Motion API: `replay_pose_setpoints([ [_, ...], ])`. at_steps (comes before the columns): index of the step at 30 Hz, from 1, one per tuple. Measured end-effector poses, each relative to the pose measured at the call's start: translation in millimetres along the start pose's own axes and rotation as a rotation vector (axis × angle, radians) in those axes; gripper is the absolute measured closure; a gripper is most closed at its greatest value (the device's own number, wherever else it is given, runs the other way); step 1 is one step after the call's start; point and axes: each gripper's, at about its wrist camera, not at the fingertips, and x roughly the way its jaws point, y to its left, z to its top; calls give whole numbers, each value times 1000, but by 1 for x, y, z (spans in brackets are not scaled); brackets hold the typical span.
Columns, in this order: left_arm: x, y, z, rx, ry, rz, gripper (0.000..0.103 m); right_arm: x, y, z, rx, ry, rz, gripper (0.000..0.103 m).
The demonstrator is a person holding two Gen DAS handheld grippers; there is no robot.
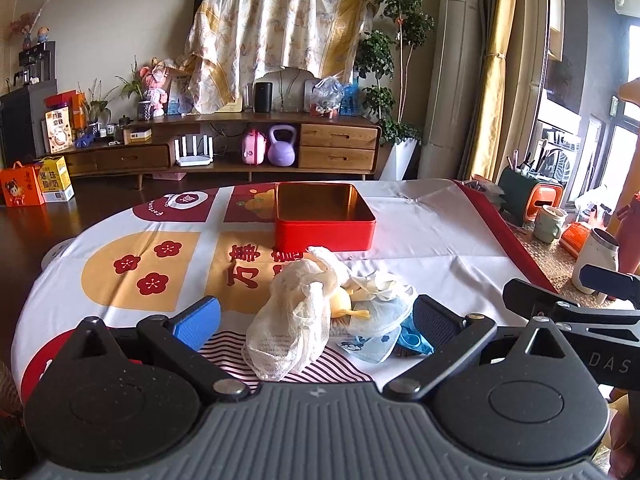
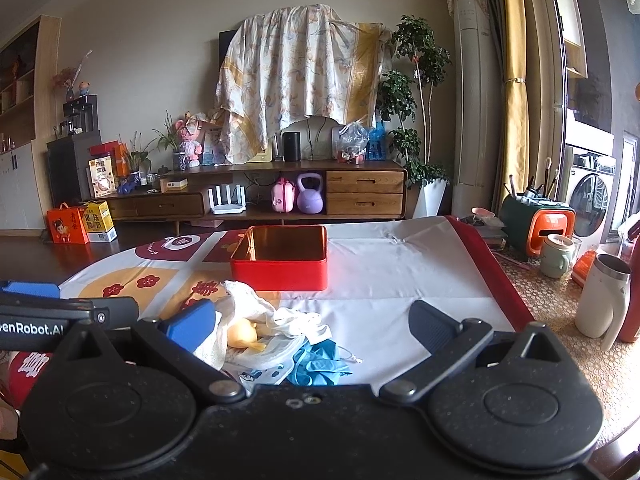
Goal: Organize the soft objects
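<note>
- The left gripper (image 1: 316, 318) hangs low over the near edge of the table (image 1: 420, 240), its jaws spread wide and holding nothing.
- Between those jaws, in the left wrist view, lies a heap of soft things: a crumpled white mesh net bag (image 1: 288, 320) stands nearest, just in front of the blue finger pad (image 1: 198, 320).
- Tucked behind the mesh is a small pale-yellow soft toy (image 1: 342, 302), touching the net; to its right sit a bunch of white crumpled fabric (image 1: 380, 282) and a light-blue printed cloth mask (image 1: 376, 344).
- A teal-blue thin rubber glove (image 2: 320, 364) lies at the right edge of the heap, seen best from the right wrist.
- The right gripper (image 2: 316, 330) is beside the left one, jaws likewise wide apart and empty; the heap sits toward its left finger, while the white cloth under its right finger is bare.
- A red square metal tin with a gold inside (image 1: 324, 222) stands open beyond the heap, near it but apart, on a printed tablecloth with red plum-blossom marks (image 1: 152, 264).
- At the right, past the cloth's red border, stand a white insulated cup (image 2: 600, 300) and a pale-green ceramic mug (image 2: 556, 256).
</note>
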Motion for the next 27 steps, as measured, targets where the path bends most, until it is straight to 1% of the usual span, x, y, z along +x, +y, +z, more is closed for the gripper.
replay_pose_setpoints([
  [12, 0, -2, 5, 5, -8, 9, 0, 7, -6, 6, 4, 8, 15, 0],
  [19, 3, -1, 12, -10, -9, -10, 0, 11, -7, 7, 15, 12, 23, 0],
  [27, 8, 3, 16, -19, -2, -8, 0, 15, -8, 9, 16, 16, 34, 0],
])
